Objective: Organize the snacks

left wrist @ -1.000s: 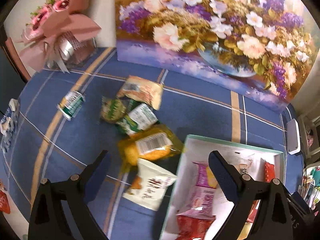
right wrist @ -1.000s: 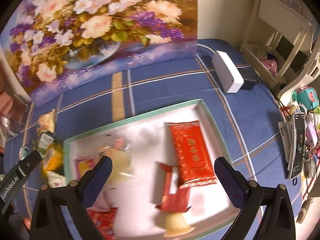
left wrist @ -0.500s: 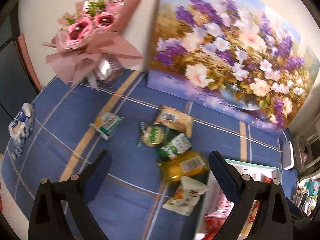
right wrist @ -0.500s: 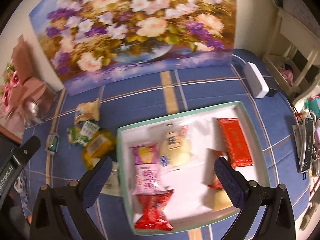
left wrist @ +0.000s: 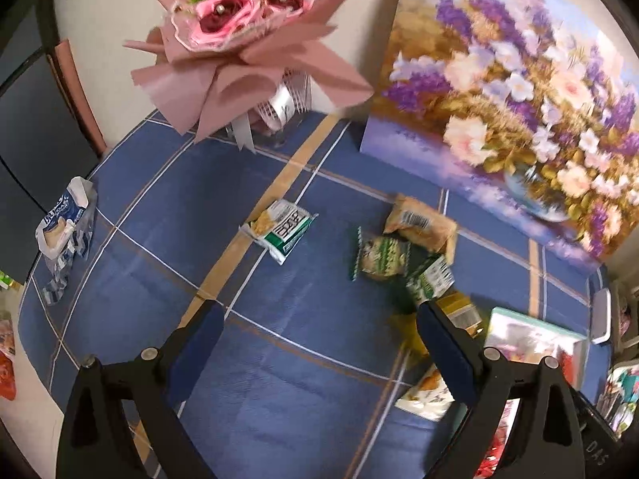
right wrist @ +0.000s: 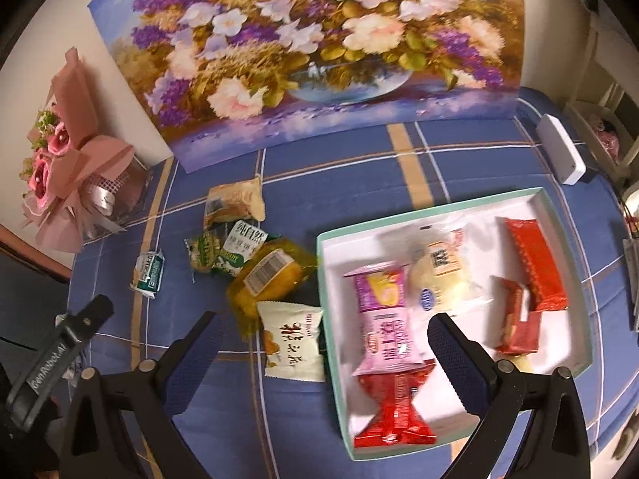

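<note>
A mint-rimmed white box [right wrist: 435,209] on the blue plaid cloth holds several snacks: a pink packet [right wrist: 385,315], a red packet [right wrist: 395,411], a pale bun [right wrist: 439,275] and a red bar [right wrist: 533,259]. Loose packets lie left of it: a white one [right wrist: 293,339], a yellow one [right wrist: 267,275], green ones [right wrist: 223,253], a tan one [right wrist: 235,199] and a lone green-white one [right wrist: 148,270]. My right gripper [right wrist: 321,347] is open and empty above the box's left edge. My left gripper [left wrist: 319,335] is open and empty above bare cloth; the lone packet [left wrist: 281,229] lies ahead of it.
A flower painting [right wrist: 319,40] leans on the back wall. A pink bouquet [left wrist: 243,40] stands at the back left. A tissue pack [left wrist: 64,231] lies at the cloth's left edge. A white device [right wrist: 559,155] sits at the right. The left gripper's body [right wrist: 60,355] shows at lower left.
Both grippers have pulled back and swung left. The left view now takes in the bouquet and tissue pack; the right view now takes in the loose packets. Both stay open.
</note>
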Demonstrator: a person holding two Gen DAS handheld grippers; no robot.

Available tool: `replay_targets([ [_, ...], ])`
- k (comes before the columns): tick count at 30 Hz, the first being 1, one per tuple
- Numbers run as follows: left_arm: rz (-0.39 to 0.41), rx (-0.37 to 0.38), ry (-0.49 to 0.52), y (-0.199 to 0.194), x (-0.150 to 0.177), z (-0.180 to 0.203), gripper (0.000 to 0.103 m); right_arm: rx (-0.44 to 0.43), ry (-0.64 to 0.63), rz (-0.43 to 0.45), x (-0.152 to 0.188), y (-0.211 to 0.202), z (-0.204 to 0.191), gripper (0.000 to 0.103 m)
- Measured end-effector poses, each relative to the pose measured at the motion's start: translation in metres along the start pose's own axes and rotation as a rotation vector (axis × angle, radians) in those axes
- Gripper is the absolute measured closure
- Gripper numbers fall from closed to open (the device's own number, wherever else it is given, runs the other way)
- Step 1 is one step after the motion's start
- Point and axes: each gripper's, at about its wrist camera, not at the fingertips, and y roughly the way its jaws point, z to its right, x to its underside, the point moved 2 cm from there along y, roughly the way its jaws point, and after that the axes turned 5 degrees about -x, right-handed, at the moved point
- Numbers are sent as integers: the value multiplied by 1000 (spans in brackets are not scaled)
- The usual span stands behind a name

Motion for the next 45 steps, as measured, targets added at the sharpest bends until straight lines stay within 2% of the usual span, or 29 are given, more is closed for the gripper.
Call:
replay_targets([
  [7,-74,-5,34,28,11,11,6,-5,-41,-65,13,30,-15,0],
  [13,-126,-38,28,48,17,10,6,13,-92,-98,19,49,-20,0],
  [19,-144,-55,28,60,17,5,6,-10,-101,-127,23,63,-25,0],
  [24,-141,-54,27,62,11,-1,6,-53,-52,-185,24,75,-23,0],
  [30,-131,-54,43,63,5,-2,6,-88,-3,-206,21,84,-16,0],
  [32,-133,-44,55,65,5,0,6,-80,-16,-203,19,85,-16,4],
  [34,-133,-40,65,66,4,2,6,-64,-43,-196,16,83,-18,15],
  [38,-128,-19,87,68,4,8,6,-46,-116,-173,17,82,-26,19],
  [40,-126,-13,110,71,3,12,6,-43,-142,-169,21,84,-27,28],
  [45,-131,-4,140,83,0,16,6,-60,-168,-181,28,94,-23,36],
])
